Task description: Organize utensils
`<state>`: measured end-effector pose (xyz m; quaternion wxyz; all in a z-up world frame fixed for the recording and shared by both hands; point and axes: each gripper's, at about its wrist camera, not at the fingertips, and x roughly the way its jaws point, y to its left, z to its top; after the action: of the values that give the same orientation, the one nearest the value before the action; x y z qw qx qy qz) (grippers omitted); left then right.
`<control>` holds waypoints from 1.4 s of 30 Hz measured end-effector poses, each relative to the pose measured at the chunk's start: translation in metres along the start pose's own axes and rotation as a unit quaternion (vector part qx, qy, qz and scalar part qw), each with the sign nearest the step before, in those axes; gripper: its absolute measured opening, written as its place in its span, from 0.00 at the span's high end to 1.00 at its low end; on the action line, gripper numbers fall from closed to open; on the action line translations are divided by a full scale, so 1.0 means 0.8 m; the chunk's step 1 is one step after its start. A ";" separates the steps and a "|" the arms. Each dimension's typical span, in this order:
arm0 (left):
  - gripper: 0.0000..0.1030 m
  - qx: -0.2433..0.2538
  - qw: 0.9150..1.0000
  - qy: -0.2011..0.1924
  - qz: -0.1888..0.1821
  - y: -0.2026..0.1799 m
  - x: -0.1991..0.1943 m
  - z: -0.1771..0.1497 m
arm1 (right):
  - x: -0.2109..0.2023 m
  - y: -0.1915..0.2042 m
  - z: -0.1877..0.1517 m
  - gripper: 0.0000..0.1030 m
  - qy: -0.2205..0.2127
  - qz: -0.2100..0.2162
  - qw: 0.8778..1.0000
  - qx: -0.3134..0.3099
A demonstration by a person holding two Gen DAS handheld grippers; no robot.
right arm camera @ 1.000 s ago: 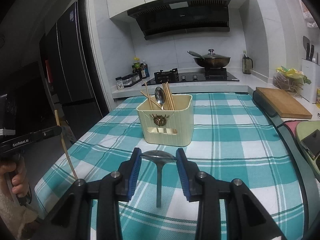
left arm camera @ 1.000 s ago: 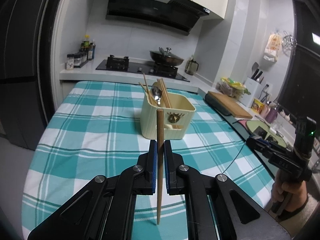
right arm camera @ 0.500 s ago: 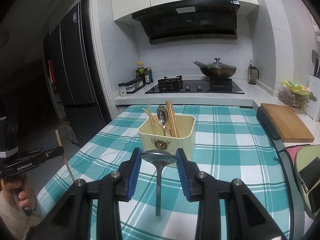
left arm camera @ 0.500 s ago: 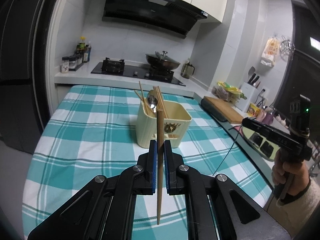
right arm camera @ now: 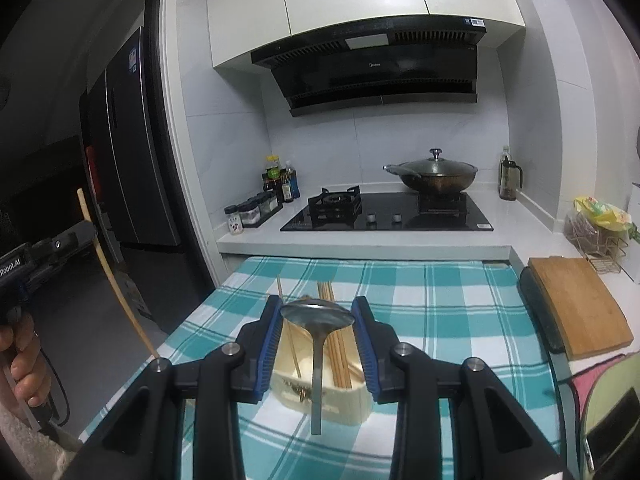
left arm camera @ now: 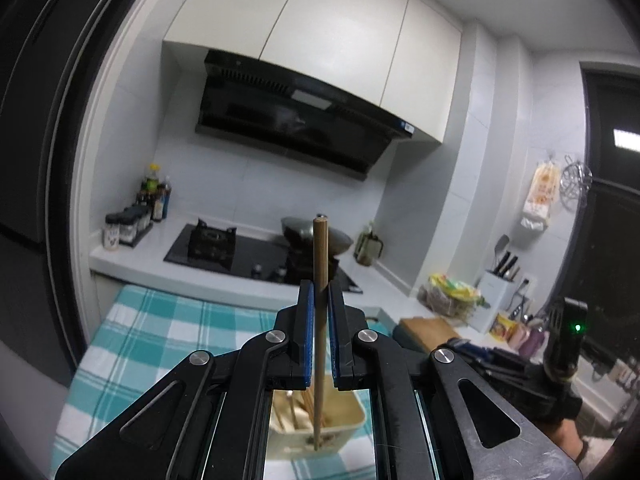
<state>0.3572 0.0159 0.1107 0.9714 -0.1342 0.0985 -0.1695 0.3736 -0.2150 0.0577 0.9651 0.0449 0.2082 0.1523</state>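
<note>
My left gripper (left arm camera: 319, 300) is shut on a wooden chopstick (left arm camera: 320, 264), held upright, its lower end hanging over the cream utensil holder (left arm camera: 348, 428) just below. My right gripper (right arm camera: 316, 312) is shut on a metal spoon (right arm camera: 318, 316), bowl up and handle down, above the same cream holder (right arm camera: 340, 400), which has several chopsticks (right arm camera: 340, 356) in it. The left gripper with its chopstick (right arm camera: 108, 276) also shows at the left edge of the right wrist view. The right gripper's body (left arm camera: 520, 372) shows low right in the left wrist view.
The holder stands on a teal checked tablecloth (right arm camera: 440, 300). Behind it are a black gas hob (right arm camera: 384, 212) with a lidded wok (right arm camera: 436, 174), spice jars (right arm camera: 256, 212) and a dark fridge (right arm camera: 132, 160). A wooden cutting board (right arm camera: 580, 304) lies at the right.
Both grippers have risen and moved forward over the holder, which now sits under the fingers in both views. The chopstick and spoon stay gripped.
</note>
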 end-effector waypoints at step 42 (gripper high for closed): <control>0.00 0.119 0.966 0.121 0.196 -0.055 -0.082 -0.186 | -0.089 0.031 -0.080 0.00 -0.012 -0.060 0.998 0.023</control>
<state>0.2480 -0.0343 -0.0072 0.9755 0.0254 0.2187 -0.0012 0.2785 -0.2121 0.0307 0.9736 0.0562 0.2025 0.0885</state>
